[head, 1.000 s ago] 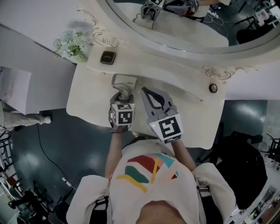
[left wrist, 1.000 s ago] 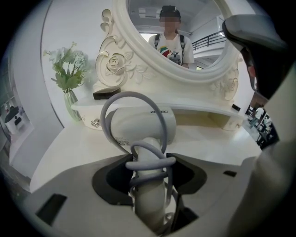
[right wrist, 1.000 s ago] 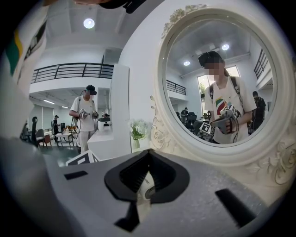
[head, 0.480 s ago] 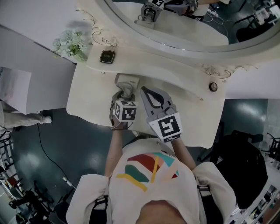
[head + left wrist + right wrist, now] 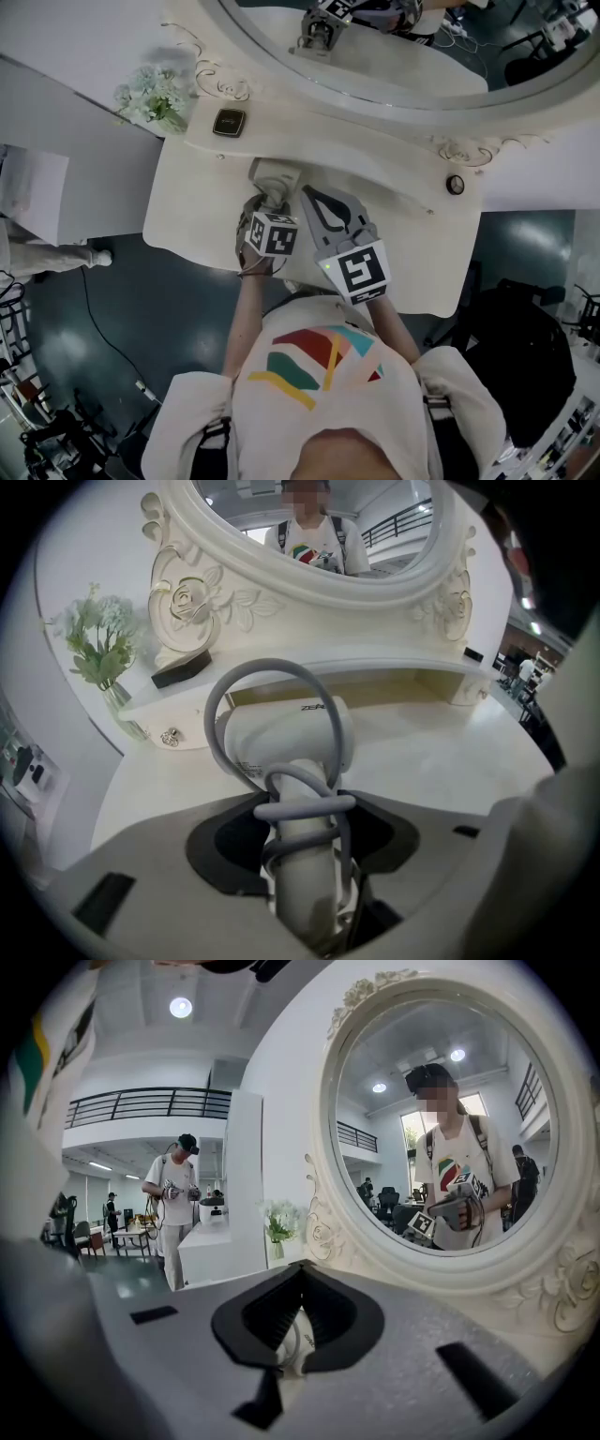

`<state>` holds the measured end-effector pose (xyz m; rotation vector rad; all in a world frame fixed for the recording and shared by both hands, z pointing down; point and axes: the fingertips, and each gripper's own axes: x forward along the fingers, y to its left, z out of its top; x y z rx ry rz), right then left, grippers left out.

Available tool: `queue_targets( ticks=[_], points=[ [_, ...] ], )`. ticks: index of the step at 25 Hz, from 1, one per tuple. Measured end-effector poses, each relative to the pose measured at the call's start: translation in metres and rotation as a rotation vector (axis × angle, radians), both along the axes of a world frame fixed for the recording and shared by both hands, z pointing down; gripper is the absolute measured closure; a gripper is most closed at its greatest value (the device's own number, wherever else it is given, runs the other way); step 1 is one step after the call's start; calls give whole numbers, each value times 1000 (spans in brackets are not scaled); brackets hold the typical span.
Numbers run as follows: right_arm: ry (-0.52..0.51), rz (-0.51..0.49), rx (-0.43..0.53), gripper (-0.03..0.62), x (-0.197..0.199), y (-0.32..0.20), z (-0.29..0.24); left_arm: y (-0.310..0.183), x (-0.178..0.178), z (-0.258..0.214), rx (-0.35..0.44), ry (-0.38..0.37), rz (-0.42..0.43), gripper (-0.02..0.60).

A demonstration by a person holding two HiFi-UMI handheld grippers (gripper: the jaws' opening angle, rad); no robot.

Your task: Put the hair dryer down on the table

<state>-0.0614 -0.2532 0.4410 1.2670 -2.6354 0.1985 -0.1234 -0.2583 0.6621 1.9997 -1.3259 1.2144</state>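
Observation:
A white hair dryer (image 5: 274, 173) with a grey cord wound round its handle lies low over the cream dressing table (image 5: 187, 202), its nozzle toward the mirror. My left gripper (image 5: 267, 206) is shut on the handle. In the left gripper view the dryer (image 5: 291, 733) fills the middle, and my left gripper (image 5: 300, 810) clamps the handle from both sides. Whether the dryer body touches the tabletop (image 5: 450, 761) I cannot tell. Just right of the dryer, my right gripper (image 5: 311, 195) is shut with nothing held. In its own view, the right gripper (image 5: 302, 1269) has its tips together.
A big oval mirror (image 5: 375, 56) in a carved frame stands behind the table. On the raised back shelf are a vase of white flowers (image 5: 155, 94), a small black box (image 5: 231, 122) and a round dark object (image 5: 455, 185). Another person (image 5: 176, 1204) stands far off.
My left gripper has moved slightly right and toward the mirror with the hair dryer in it. The right gripper has barely moved.

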Motion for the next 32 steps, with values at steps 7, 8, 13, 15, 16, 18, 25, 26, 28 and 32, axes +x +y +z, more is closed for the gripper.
queue_targets(
  ticks=[7, 8, 13, 15, 16, 18, 25, 26, 28, 32],
  points=[
    [-9, 0, 2, 594, 1, 2, -1, -1, 4, 3, 21, -31, 51, 359],
    [-10, -1, 3, 594, 1, 3, -1, -1, 5, 4, 29, -39, 64, 357],
    [-8, -1, 10, 594, 3, 7, -4, -1, 7, 4, 44, -50, 84, 353],
    [-8, 3, 10, 594, 5, 9, -5, -1, 7, 4, 41, -40, 71, 353],
    [-8, 6, 10, 594, 6, 9, -5, -1, 7, 4, 37, -36, 64, 353],
    [-8, 10, 9, 594, 8, 10, -5, -2, 8, 3, 29, -20, 53, 349],
    [-11, 10, 13, 594, 9, 11, -7, -15, 12, -12, 85, 64, 6, 301],
    [-11, 8, 14, 594, 9, 11, -7, -15, 13, -15, 93, 63, 7, 301],
    [-10, 3, 15, 594, 7, 12, -8, -15, 14, -21, 108, 76, 3, 301],
    [-12, -7, 17, 594, 4, 14, -10, -23, 15, -48, 159, 178, -50, 301]
  ],
)
